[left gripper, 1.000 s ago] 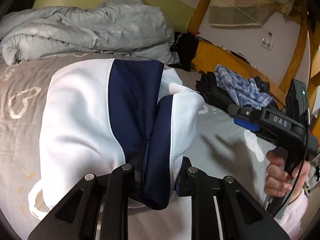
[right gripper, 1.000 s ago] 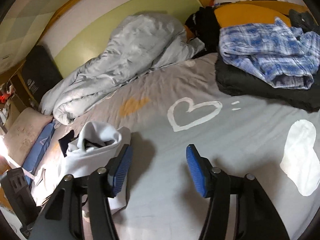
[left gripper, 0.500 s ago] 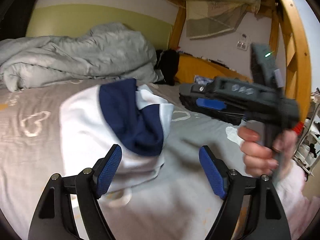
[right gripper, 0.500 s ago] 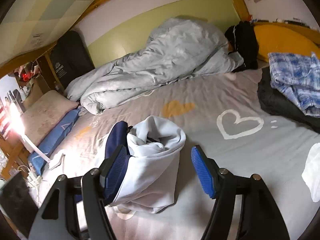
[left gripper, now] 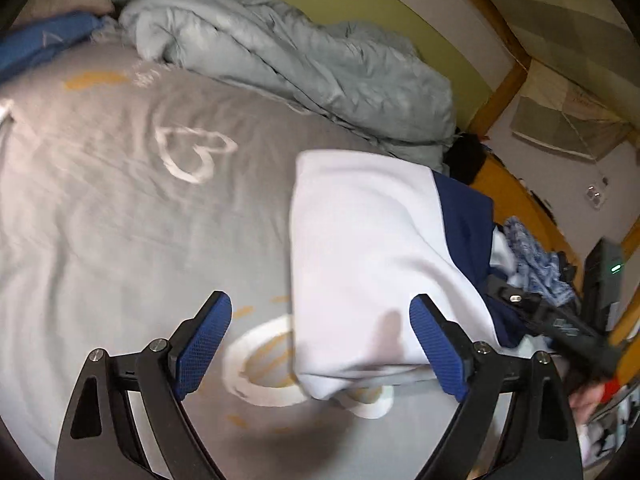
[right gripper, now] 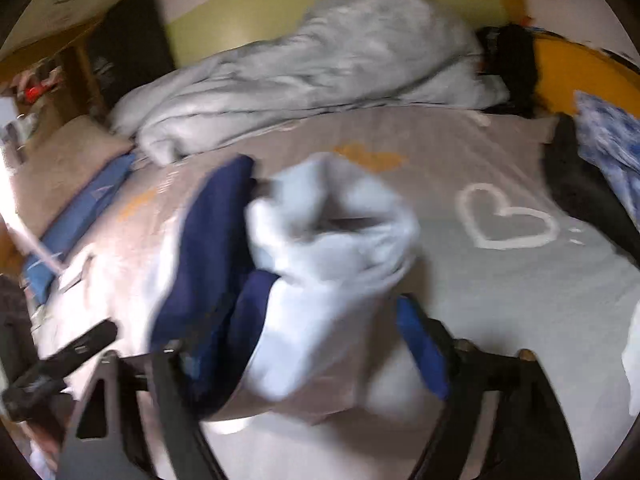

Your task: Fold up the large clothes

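The left gripper (left gripper: 320, 344) hangs spread wide, grasping nothing, over the grey bed sheet (left gripper: 120, 220) printed with white hearts. At twelve o'clock a pale rumpled duvet (left gripper: 300, 52) lies along the green wall (left gripper: 360, 4). The folded white and navy garment (left gripper: 368, 256) lies at one o'clock, its near edge between the blue pads, long axis running from six toward twelve. The right gripper (right gripper: 316, 344) is also spread; the garment bundle sits between its fingers, though blur hides whether they touch it.
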